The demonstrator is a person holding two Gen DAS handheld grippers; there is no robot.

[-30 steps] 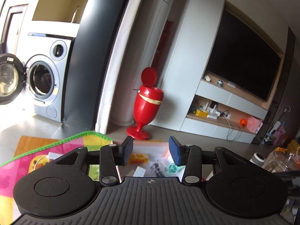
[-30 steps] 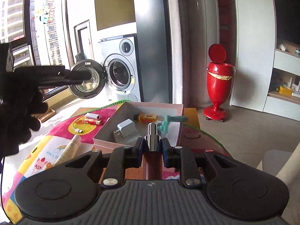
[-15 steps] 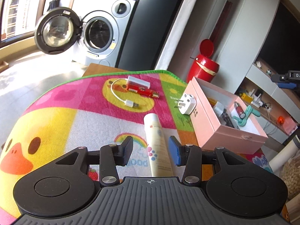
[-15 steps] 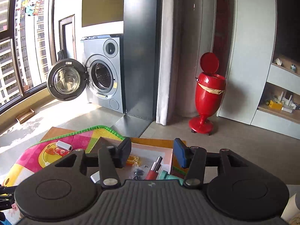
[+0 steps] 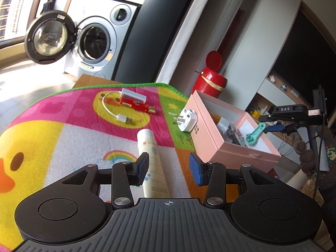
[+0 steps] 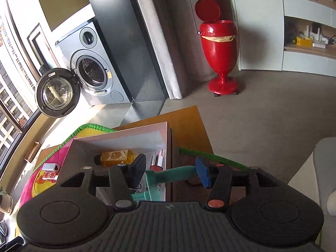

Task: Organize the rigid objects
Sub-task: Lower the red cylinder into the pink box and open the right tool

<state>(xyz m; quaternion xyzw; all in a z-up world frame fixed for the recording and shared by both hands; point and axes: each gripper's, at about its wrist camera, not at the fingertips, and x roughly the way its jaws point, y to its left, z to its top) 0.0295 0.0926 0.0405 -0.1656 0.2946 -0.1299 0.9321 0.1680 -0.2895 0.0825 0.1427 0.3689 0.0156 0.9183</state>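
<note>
**Tube lined up between the left gripper's open pads**

Tube (image 5: 152, 159), cream-coloured and printed, lay lengthwise on the play mat (image 5: 52, 126), just ahead of the left gripper (image 5: 168, 169) and running back between its spread jaws, nearer the black pad than the blue one. It looked light, smooth and probably a little squeezable, so a grip across the firmer middle or the cap end seemed safer than the crimped tail. Ahead and to the right stood the pink box (image 5: 231, 147), with a white plug (image 5: 188, 119) resting against its near wall; farther ahead lay a red item with a white cable (image 5: 117, 113).

The right gripper (image 6: 170, 173) hung over the box, jaws apart, a teal tool (image 6: 174, 175) lying between them; whether the pads touched it could not be told.

Half a second earlier the left view was much the same, only farther back; the right gripper had since tipped down toward the box, where before it looked across the room.
</note>
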